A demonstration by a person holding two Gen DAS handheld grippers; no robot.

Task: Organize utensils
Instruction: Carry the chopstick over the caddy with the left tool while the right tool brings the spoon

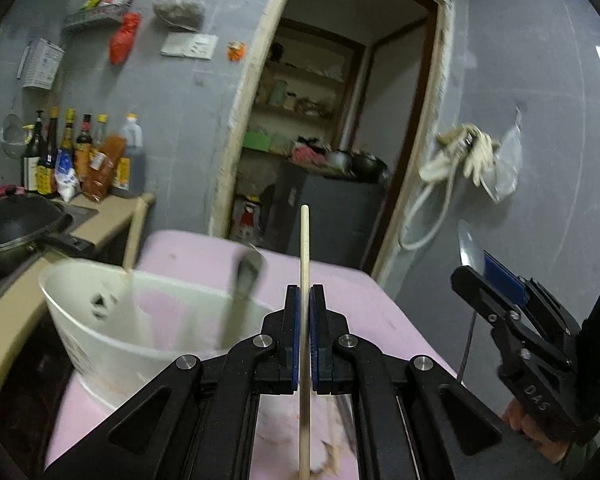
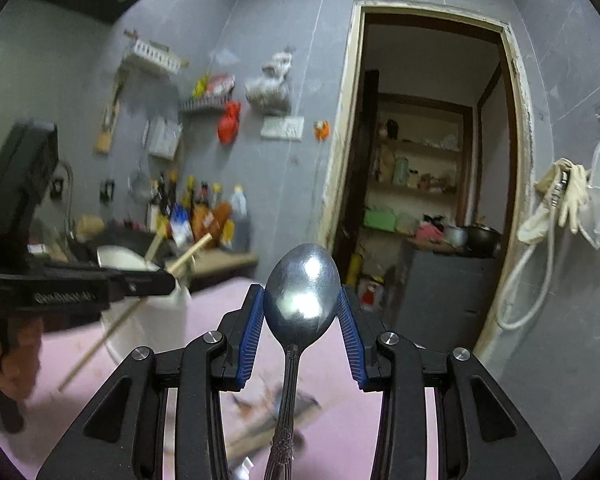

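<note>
The wooden chopstick (image 1: 305,280) stands upright, clamped between the closed fingers of the left gripper (image 1: 305,300); it is light and stiff, so the grip near its middle should hold. The metal spoon (image 2: 302,288) is pinched at the bowl's edges by the right gripper (image 2: 302,312), handle hanging down; heavier and slick, it may pivot. Both hang above the pink table (image 1: 204,256), where the white bucket (image 1: 100,320) near its left edge already holds utensils.
</note>
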